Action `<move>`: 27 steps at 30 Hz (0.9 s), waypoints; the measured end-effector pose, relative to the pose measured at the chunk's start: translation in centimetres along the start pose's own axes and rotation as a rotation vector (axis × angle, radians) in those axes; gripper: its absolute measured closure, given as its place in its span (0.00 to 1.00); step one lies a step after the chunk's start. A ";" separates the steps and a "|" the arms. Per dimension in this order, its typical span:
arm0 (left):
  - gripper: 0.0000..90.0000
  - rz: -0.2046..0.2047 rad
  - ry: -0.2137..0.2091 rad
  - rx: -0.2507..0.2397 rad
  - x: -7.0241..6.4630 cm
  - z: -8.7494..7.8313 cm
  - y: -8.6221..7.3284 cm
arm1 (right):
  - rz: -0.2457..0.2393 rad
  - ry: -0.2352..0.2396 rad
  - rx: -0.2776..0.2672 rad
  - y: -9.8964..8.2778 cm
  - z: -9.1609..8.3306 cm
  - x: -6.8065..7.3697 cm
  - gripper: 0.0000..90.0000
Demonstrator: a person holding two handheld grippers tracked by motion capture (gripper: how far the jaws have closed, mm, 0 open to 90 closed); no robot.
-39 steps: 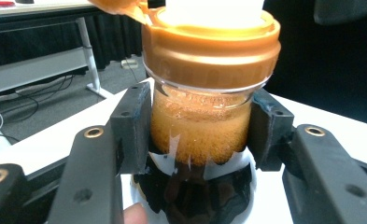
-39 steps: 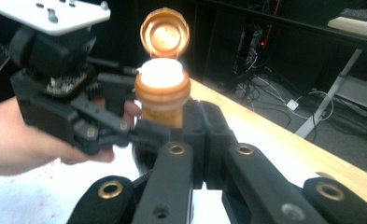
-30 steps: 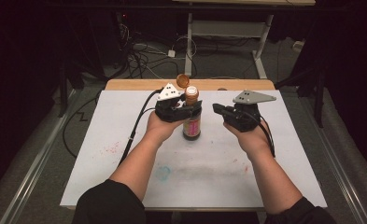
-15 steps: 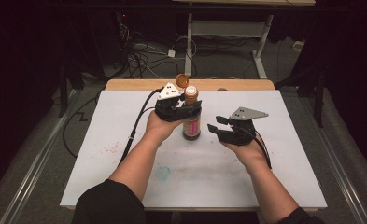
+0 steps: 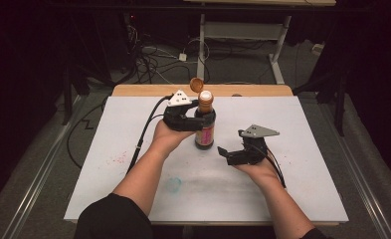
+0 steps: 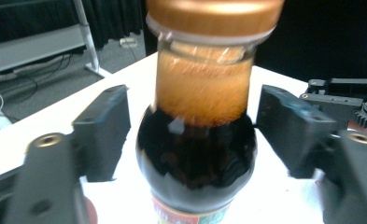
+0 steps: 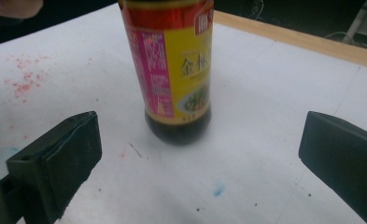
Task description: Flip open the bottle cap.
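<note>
- The sauce bottle point(image 5: 204, 124) stands upright on the white sheet of the bench point(image 5: 302, 124), near its far middle, holding dark liquid up to the shoulder with brownish foam in the neck.
- Its orange flip cap point(image 5: 196, 84) hangs open behind the neck.
- My left gripper point(image 5: 190, 119) sits around the bottle's shoulder; its fingers point(image 6: 102, 130) have just been opening and stand clear of the glass on both sides.
- My right gripper point(image 5: 230, 153) is just beside the bottle's base, its fingers point(image 7: 59, 158) spread wide, having just opened, nothing between them.
</note>
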State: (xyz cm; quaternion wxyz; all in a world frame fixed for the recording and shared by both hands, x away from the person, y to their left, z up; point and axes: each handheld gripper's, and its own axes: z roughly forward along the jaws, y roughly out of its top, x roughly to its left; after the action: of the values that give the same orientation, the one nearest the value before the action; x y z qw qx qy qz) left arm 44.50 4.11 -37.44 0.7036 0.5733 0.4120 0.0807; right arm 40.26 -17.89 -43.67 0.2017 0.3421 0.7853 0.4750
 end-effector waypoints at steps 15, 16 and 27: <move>0.00 -0.060 0.060 0.061 4.0 -4.2 -3.7 | 0.013 -0.020 0.045 -3.1 -0.1 -0.3 0.01; 0.00 -0.062 0.070 0.070 4.4 -4.6 -4.3 | 0.020 -0.022 0.047 -3.3 -0.2 -0.3 0.01; 0.00 -0.057 0.158 0.124 6.2 -8.8 -8.4 | 0.001 -0.042 0.060 -4.8 -1.1 0.2 0.01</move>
State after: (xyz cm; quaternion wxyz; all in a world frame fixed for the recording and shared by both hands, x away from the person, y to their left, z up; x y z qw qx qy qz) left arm 39.61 11.45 -47.87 0.6342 0.5956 0.4865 0.0798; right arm 37.78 -19.88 -47.39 0.2076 0.3582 0.7946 0.4440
